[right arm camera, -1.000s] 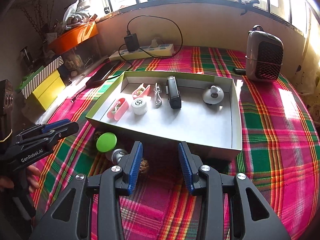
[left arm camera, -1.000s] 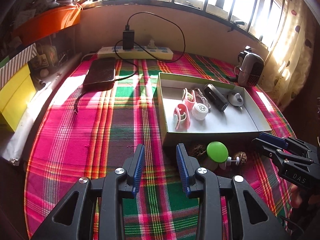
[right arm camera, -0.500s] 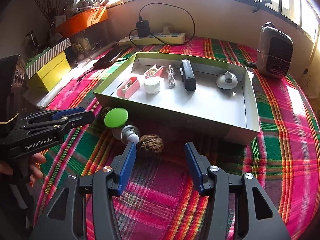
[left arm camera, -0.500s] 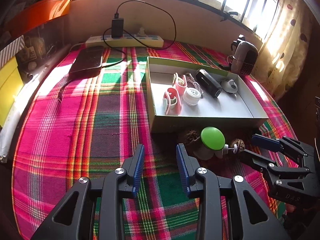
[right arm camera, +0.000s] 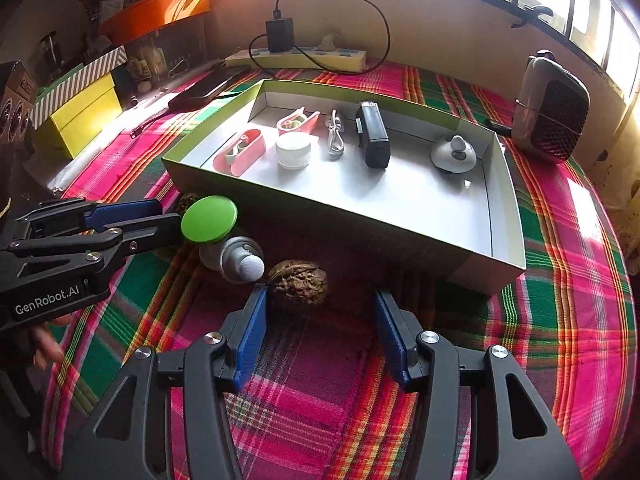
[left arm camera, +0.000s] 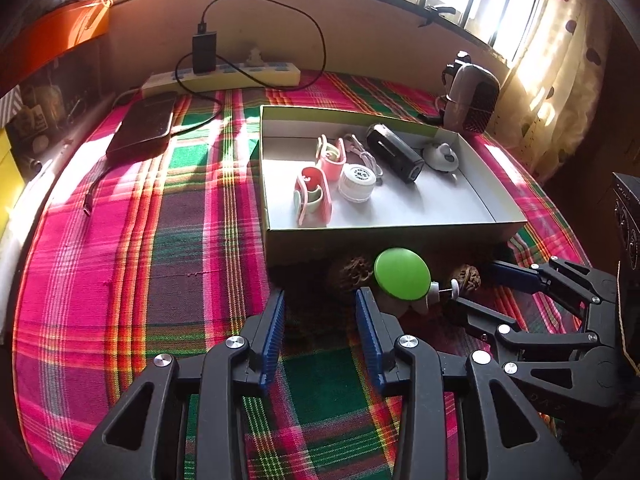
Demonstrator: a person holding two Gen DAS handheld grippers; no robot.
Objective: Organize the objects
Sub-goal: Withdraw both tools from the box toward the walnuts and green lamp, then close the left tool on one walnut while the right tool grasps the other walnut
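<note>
Hovering low over the plaid tablecloth (left arm camera: 120,264) in front of the shallow box (right arm camera: 400,232), both grippers gaping and gripping nothing. Right gripper (right arm camera: 320,320) spreading its blue pads wide, with the nearer walnut (right arm camera: 298,282) lying just ahead of the gap, close to the left pad and not clamped. Left gripper (left arm camera: 320,320) standing parted to a moderate width, pointing at the second walnut (left arm camera: 352,272) tucked against the box wall. Resting between the two walnuts, a green-capped gadget (right arm camera: 210,220) lying on its side on the cloth, its grey body and rounded tip (right arm camera: 240,258) aiming toward the right gripper, its green disc just beside the left gripper's right pad in the left wrist view. Sitting inside the box, already lined up: two pink clips (right arm camera: 240,152), a small white jar (right arm camera: 293,150), a coiled white cable (right arm camera: 335,136), a black device (right arm camera: 372,134) and a grey knobbed piece (right arm camera: 454,156). Lying beyond the box, a power strip (left arm camera: 236,76) with a charger plugged in, a dark phone (left arm camera: 144,126) and a small heater (right arm camera: 554,120) near the window.
</note>
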